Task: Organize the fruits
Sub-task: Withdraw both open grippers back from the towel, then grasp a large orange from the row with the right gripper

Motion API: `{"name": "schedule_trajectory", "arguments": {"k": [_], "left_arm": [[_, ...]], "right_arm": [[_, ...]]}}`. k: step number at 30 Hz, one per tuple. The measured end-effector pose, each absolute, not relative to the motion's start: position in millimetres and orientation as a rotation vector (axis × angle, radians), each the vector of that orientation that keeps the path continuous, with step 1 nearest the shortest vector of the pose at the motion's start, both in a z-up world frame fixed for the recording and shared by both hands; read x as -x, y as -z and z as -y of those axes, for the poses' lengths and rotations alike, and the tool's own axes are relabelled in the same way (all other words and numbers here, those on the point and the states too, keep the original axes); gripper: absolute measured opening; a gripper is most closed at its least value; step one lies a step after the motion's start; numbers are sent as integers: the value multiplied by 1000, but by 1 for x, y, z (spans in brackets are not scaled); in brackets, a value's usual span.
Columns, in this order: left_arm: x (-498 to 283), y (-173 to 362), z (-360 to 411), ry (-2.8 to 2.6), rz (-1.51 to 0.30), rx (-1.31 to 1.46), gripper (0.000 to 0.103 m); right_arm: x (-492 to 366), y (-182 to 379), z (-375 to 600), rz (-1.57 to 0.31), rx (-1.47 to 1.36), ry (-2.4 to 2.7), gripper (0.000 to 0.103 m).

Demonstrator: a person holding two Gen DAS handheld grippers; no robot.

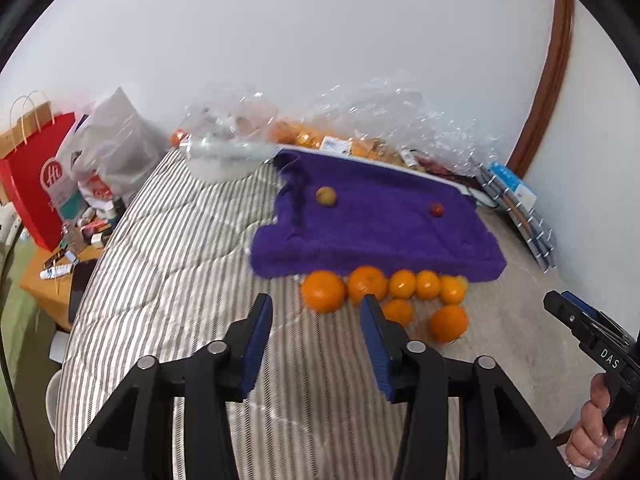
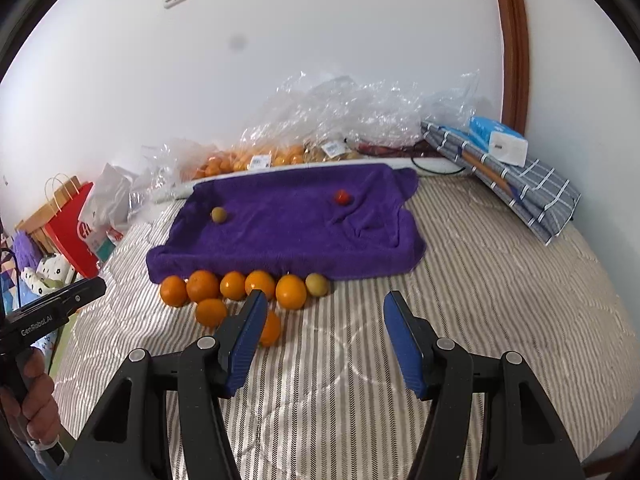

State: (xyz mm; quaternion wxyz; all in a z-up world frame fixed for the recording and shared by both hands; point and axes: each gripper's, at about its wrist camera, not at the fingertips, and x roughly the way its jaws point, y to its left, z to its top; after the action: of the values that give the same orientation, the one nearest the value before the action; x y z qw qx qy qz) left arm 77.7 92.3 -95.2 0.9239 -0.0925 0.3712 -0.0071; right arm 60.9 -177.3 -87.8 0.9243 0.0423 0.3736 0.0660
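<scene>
Both empty: left hand-held gripper, marked "GenRobot.AI", and right hand-held gripper, marked "DAS".

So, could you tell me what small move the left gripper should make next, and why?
Probably ease the left gripper forward and down onto the nearest orange. Its jaws are open and empty, that orange lies just ahead on the striped bedcover, and the purple towel holds only two small fruits.

Purple towel fuzzy terry cloth; oranges smooth, slightly glossy; bed cover striped quilted fabric; plastic bags clear, crinkled, shiny
</scene>
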Motion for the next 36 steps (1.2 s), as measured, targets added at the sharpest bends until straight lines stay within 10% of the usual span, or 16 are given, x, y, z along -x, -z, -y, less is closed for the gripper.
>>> {"name": "schedule_trajectory", "arguments": {"k": [36], "left_arm": [[-114,164,-111,67,-899,207,57]], "right_arm": [[-100,176,129,-897,-34,-291,44]]}}
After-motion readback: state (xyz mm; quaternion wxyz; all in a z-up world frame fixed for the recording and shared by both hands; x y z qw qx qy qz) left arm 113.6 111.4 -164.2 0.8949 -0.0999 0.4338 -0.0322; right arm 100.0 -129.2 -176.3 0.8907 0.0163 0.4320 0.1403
